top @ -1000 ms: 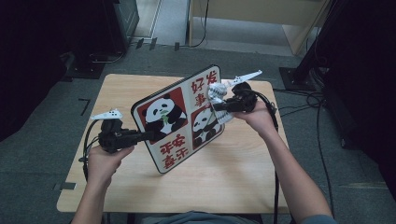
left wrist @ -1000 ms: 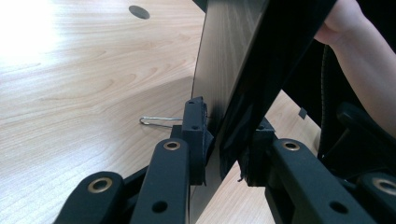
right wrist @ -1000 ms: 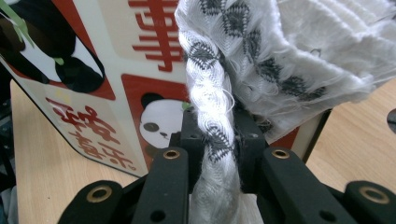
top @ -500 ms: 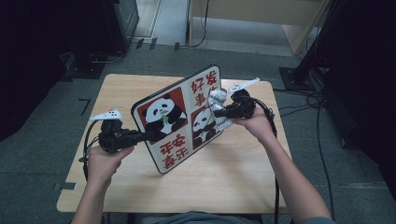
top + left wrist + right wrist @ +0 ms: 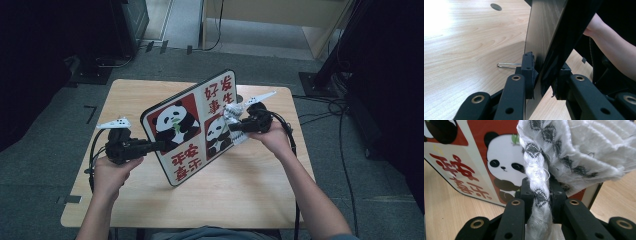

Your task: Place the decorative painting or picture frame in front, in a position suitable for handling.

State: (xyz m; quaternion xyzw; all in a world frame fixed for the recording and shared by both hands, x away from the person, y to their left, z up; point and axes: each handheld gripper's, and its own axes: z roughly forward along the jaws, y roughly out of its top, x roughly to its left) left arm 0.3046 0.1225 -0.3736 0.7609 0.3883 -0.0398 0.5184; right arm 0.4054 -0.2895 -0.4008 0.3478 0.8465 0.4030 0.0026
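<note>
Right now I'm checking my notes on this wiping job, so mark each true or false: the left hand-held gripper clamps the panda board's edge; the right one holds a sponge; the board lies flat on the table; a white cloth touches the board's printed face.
1. The left hand-held gripper clamps the panda board's edge: true.
2. The right hand-held gripper holds a sponge: false, it pinches a white cloth with a grey pattern.
3. The board lies flat on the table: false, it stands tilted on its lower edge.
4. The cloth touches the printed face: true.
</note>
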